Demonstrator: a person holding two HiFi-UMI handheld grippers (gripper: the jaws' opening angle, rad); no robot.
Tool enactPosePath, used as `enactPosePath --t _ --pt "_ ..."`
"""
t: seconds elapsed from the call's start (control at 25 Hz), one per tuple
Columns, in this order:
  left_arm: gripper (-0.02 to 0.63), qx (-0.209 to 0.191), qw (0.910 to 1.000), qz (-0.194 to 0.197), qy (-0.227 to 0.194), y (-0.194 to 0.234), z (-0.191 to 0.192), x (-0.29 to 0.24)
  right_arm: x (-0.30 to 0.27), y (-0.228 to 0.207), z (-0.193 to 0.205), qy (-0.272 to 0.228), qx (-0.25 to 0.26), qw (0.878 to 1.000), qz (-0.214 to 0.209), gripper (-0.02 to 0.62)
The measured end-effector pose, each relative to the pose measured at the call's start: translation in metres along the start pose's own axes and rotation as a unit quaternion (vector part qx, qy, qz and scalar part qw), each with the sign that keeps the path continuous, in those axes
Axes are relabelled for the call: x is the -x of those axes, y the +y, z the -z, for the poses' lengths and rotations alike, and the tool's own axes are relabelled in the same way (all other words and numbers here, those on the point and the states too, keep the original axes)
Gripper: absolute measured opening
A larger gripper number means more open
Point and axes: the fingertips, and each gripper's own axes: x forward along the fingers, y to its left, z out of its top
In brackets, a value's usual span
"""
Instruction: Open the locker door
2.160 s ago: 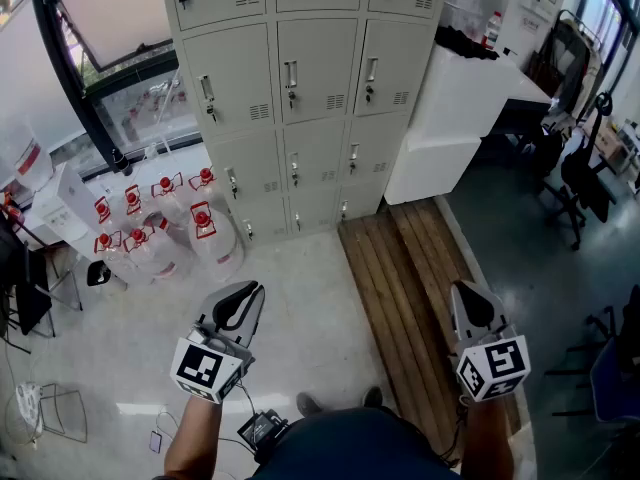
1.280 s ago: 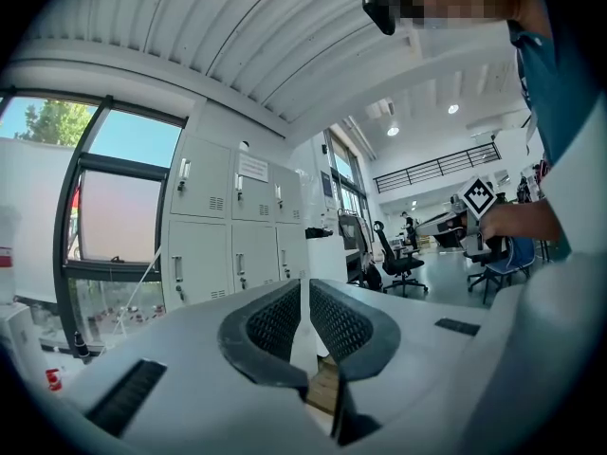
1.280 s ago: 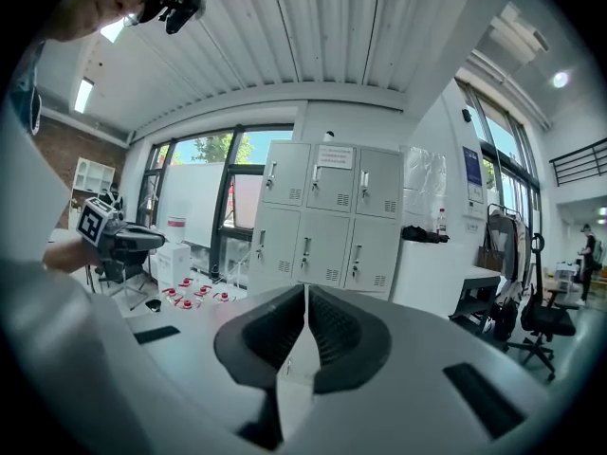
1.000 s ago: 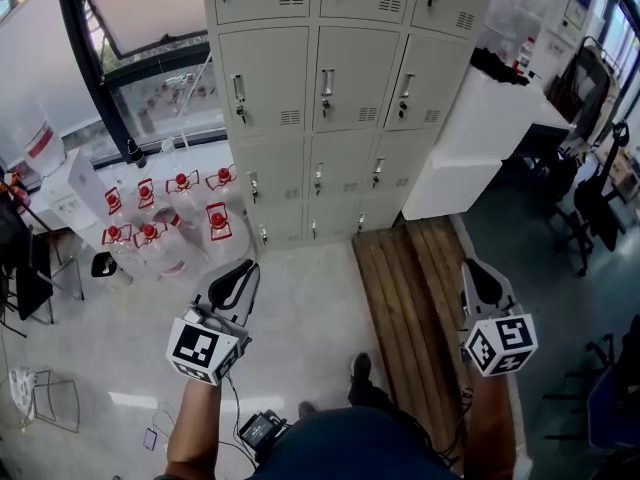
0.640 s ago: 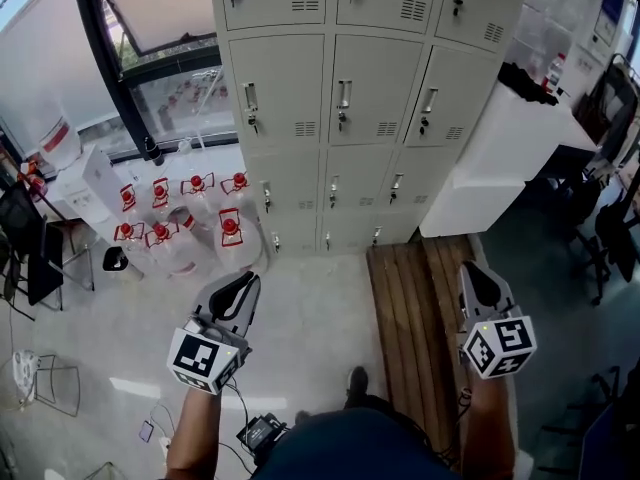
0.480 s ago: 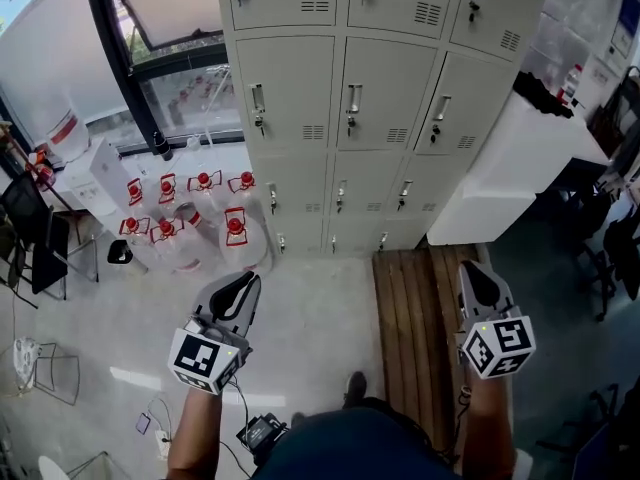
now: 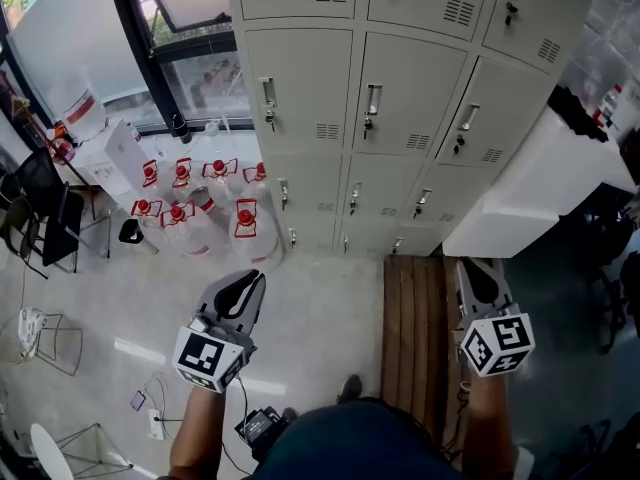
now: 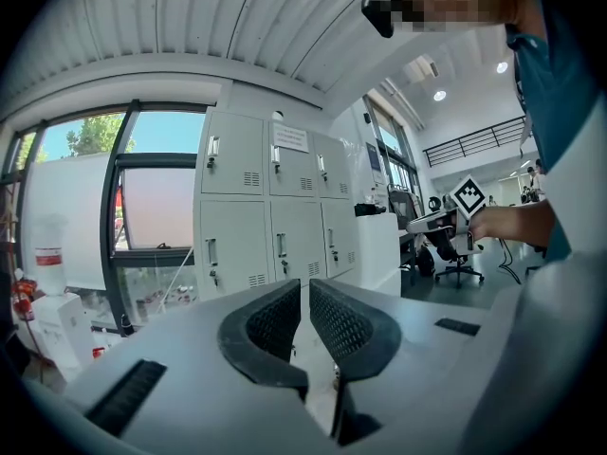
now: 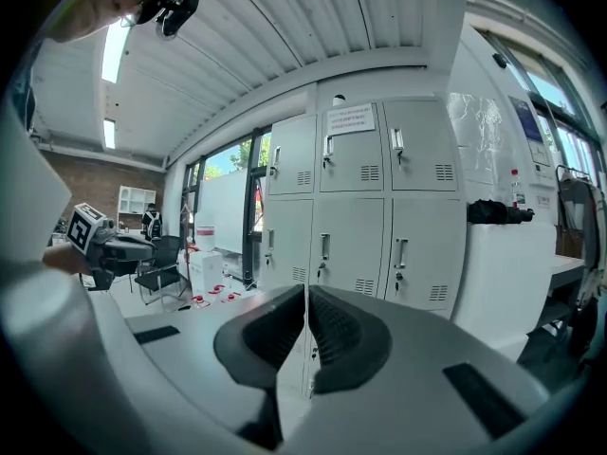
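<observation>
Locker bank stands ahead of us, its doors all closed. We hold the left gripper and right gripper well short of it, both pairs of jaws pinched together, empty.

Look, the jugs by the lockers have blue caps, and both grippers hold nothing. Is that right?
Not quite. The head view shows the jugs by the lockers have red caps, not blue. The left gripper and right gripper do hold nothing.
</observation>
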Motion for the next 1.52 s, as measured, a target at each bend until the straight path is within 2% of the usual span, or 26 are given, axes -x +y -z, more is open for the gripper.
enactPosePath --t 0.6,0.84,1.0,1.2,1.52 --pt "0.044 -0.021 0.998 -0.045 0.039 -0.049 -0.027 -0.058 -0.028 -0.077 0.016 -0.023 -0.039 0.997 -0.064 0.038" --pt "0.044 -0.038 0.9982 -0.022 0.039 -0.072 -0.041 -0.084 -0.02 -0.093 0.02 -0.033 -0.056 0.996 -0.067 0.038" --pt "0.044 -0.049 0.9981 0.005 0.035 -0.075 -0.046 -0.108 -0.009 -0.115 0.023 -0.03 -0.061 0.997 -0.037 0.038" --pt "0.044 -0.041 0.9976 0.048 0.03 -0.068 -0.038 -0.143 0.004 -0.137 0.032 -0.019 -0.061 0.998 0.02 0.038" --pt "0.044 -0.051 0.9905 0.124 0.029 -0.034 -0.041 -0.208 0.014 -0.147 0.033 0.005 -0.072 0.99 0.119 0.038"
